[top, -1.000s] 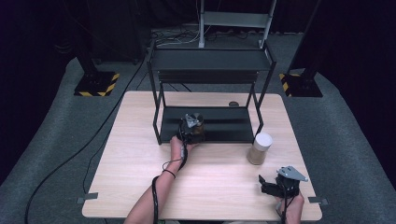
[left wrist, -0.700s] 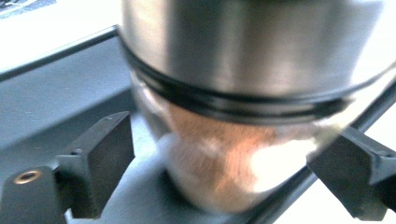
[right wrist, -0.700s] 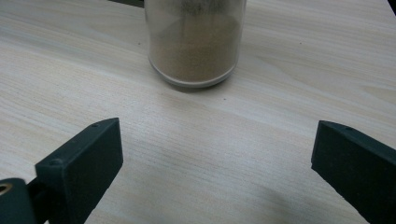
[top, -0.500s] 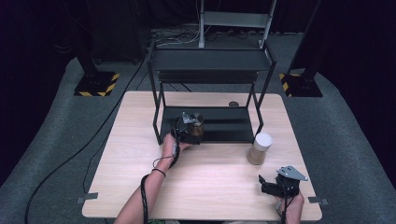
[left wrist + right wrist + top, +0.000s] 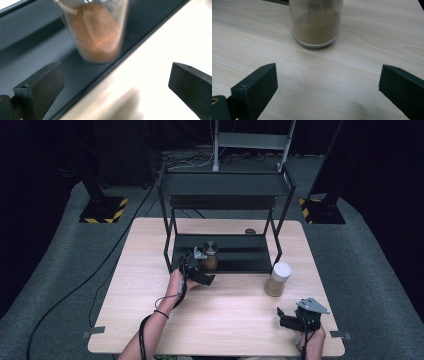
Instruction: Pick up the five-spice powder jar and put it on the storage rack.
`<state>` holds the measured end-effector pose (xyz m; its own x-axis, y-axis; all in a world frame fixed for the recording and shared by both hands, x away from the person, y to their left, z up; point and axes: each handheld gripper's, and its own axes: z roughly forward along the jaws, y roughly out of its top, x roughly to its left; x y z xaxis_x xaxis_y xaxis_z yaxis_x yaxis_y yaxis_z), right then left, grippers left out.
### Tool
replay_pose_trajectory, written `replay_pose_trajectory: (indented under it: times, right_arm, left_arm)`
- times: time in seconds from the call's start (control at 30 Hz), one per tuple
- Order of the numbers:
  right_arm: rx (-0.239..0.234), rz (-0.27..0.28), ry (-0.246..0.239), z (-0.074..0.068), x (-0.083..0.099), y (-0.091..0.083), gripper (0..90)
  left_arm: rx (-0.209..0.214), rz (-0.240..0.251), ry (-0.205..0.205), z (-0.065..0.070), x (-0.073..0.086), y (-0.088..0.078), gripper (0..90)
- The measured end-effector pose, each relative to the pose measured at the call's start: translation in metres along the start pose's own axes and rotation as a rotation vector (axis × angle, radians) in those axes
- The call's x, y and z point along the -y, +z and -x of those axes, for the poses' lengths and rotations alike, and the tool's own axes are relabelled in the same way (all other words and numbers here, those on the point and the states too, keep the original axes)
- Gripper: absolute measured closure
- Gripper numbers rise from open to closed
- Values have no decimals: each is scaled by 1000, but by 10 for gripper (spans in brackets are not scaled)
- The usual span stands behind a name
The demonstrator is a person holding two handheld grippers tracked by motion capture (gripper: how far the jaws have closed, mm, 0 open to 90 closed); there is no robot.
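Jar of reddish-brown powder (image 5: 210, 256) stands upright on the lower shelf of the black rack (image 5: 250, 254), near the shelf's front edge, dark lid on top. In the left gripper view the same jar (image 5: 97, 30) sits just ahead of the jaws, its base on the dark shelf beside the shelf lip, pale table (image 5: 160, 57) to the right of it. Left gripper (image 5: 196, 265) is just in front of the jar, held in the person's left hand (image 5: 176, 281); its jaws have just been opening and now stand spread wide, nothing between them, jar free of both pads. Second jar (image 5: 278, 279), white lid, tan powder, stands on the wooden table (image 5: 150, 320) off the rack's front right leg, well apart from the first. Right gripper (image 5: 292, 321) rests low near the table's front right corner, jaws spread wide and empty, pointed at the tan jar (image 5: 315, 22), which stands clear ahead of them. A small dark disc (image 5: 250, 231) lies on the table behind the rack.
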<state>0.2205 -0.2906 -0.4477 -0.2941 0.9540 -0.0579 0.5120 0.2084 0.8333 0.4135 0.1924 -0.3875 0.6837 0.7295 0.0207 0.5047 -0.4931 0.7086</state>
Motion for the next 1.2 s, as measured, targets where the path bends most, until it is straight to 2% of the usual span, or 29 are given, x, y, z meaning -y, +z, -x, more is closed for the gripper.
replay_pose_trajectory:
  times: [0.33,0.43,0.7,0.97,1.2]
  right_arm:
    - [1,-1,-5,-1,0,0,10]
    - [0,1,-2,0,0,0,10]
    - [0,6,0,0,1,0,10]
    - [2,13,4,0,2,-1,10]
    - [5,16,6,0,3,-1,10]
  left_arm:
    - [-5,0,28,19,31,-29,0]
    - [10,6,14,21,45,-37,0]
    - [10,-8,3,36,80,-53,0]
    - [-29,-8,-20,50,105,-63,0]
    - [-48,-2,-55,53,119,-67,0]
